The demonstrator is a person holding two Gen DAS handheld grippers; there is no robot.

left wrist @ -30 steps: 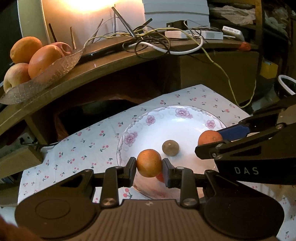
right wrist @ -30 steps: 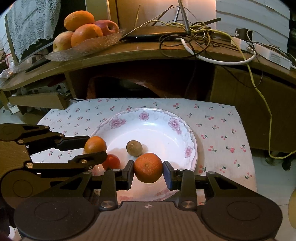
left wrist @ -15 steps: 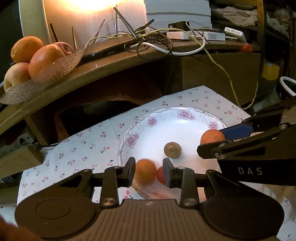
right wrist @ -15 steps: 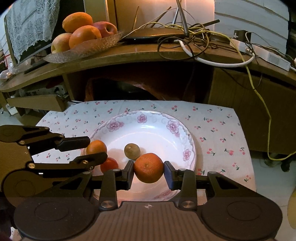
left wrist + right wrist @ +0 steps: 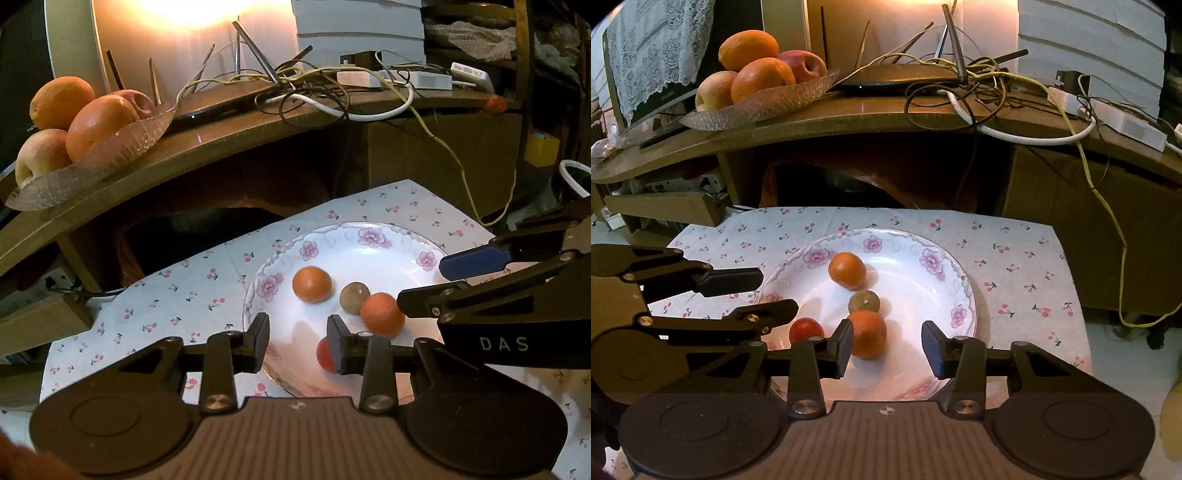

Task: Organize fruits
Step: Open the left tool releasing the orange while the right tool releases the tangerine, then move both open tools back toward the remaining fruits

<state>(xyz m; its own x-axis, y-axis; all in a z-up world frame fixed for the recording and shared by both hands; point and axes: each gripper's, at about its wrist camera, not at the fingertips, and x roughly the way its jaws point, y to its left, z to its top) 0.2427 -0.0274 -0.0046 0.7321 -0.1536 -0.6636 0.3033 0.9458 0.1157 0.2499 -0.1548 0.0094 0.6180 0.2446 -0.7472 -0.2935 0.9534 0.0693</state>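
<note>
Four fruits on plate (image 5: 964,291) | left gripper (image 5: 297,338): jaws wide, holding nothing | right gripper (image 5: 886,343): jaws wide, orange (image 5: 868,334) loose between them

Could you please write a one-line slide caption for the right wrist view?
Both grippers, right and left, open over a floral plate holding two oranges, a brown fruit and a red one.

Curved wooden desk (image 5: 886,122), tangled cables (image 5: 979,85), warm lamp glow behind.

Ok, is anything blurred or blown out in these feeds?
Left wrist view: the lamp glow is blown out and the far orange looks slightly motion-smeared. Right wrist view: fruit on the plate is sharp, the shelf bows from fisheye.
</note>
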